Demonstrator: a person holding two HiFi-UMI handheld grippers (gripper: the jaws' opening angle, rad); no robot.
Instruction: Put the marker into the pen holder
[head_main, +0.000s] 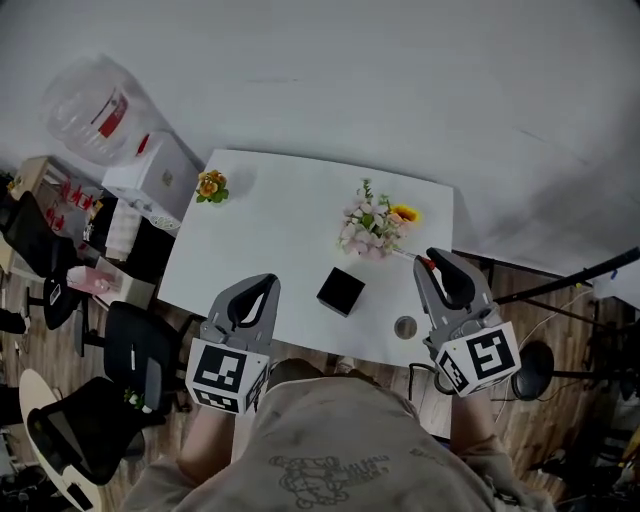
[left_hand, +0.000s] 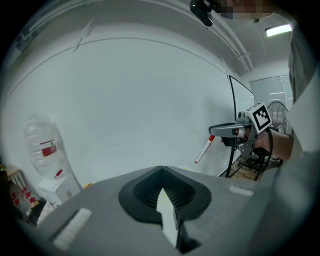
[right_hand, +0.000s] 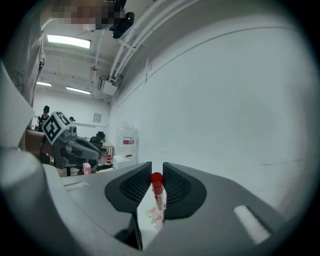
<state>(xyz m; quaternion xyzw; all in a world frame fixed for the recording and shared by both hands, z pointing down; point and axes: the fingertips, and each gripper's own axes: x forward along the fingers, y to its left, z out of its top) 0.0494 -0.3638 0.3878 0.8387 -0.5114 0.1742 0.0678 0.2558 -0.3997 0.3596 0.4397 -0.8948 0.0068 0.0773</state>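
Note:
A white marker with a red cap sits between the jaws of my right gripper, which is shut on it, cap end up. In the head view that gripper hovers over the white table's right side, the marker poking out leftward by the flowers. From the left gripper view the marker hangs slanted from the right gripper. A black square pen holder stands near the table's front middle, between both grippers. My left gripper is shut and empty, at the front left.
A pink-and-white flower bunch lies just left of the marker. A small yellow flower sits at the back left corner, and a small round grey object near the front right edge. Black chairs, a white box and a water bottle crowd the left.

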